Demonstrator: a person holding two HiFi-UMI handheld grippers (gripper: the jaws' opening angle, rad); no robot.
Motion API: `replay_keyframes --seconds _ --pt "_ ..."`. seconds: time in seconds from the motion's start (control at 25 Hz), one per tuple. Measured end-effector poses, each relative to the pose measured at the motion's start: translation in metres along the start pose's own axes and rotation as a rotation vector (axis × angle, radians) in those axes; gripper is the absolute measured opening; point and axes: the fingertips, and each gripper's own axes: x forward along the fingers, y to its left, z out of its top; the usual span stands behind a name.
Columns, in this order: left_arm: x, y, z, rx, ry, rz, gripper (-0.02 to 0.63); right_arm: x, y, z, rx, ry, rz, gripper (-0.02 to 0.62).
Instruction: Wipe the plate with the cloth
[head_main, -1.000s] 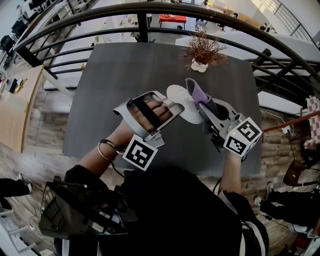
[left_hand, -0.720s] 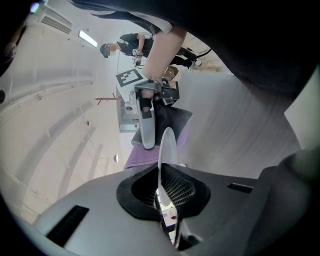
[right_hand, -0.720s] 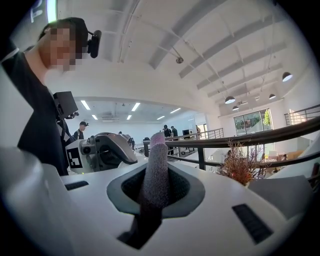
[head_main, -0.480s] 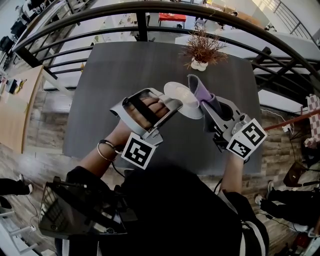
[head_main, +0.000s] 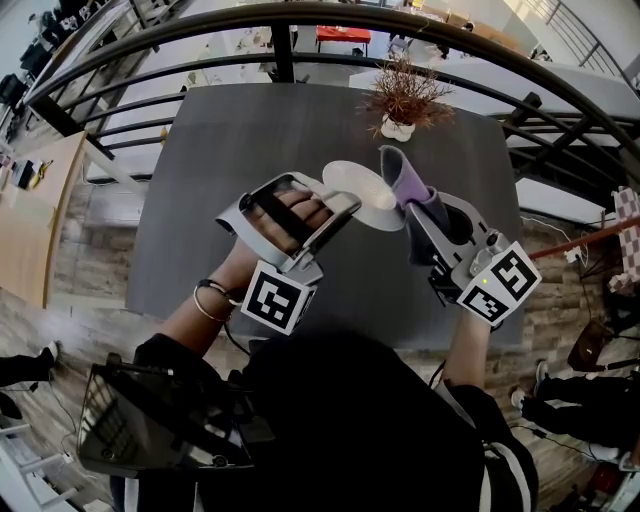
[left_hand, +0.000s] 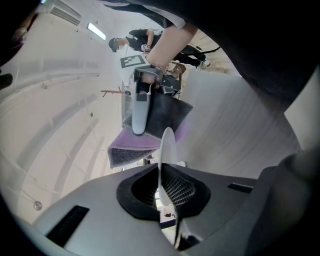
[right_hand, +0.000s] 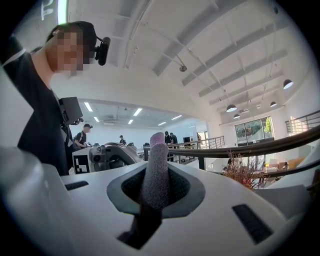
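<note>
Table (head_main: 240, 150): dark, beneath my two tools. Left gripper (left_hand: 162, 187): clenched on the plate's rim. Right gripper (right_hand: 156, 192): clamped on the folded cloth. Plate (head_main: 360, 190): white, lifted off the table. Cloth (head_main: 403, 185): purple-grey, at the plate's 3 o'clock.

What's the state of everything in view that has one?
White round plate: clamped by its rim, held up.
Purple-grey folded cloth: gripped, end sticking out beside the plate.
Left gripper: shut on plate.
Right gripper: shut on cloth.
Dried plant in white pot: upright on dark grey table.
</note>
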Motion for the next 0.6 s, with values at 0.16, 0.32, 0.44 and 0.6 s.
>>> replay_keyframes --seconds 0.16,0.32,0.44,0.6 --pt "0.001 0.003 -0.004 -0.044 0.009 0.010 0.020 -0.002 0.001 0.004 -0.001 -0.013 0.000 0.041" --pt "0.002 0.006 -0.007 -0.074 0.016 0.012 0.020 -0.003 0.003 0.008 -0.004 -0.023 0.001 0.041" --pt "0.002 0.007 -0.009 -0.089 0.020 0.013 0.020 -0.005 0.005 0.012 0.002 -0.039 0.005 0.041" --pt "0.001 0.008 -0.011 -0.105 0.026 0.017 0.020 -0.006 0.010 0.016 0.015 -0.060 0.019 0.041"
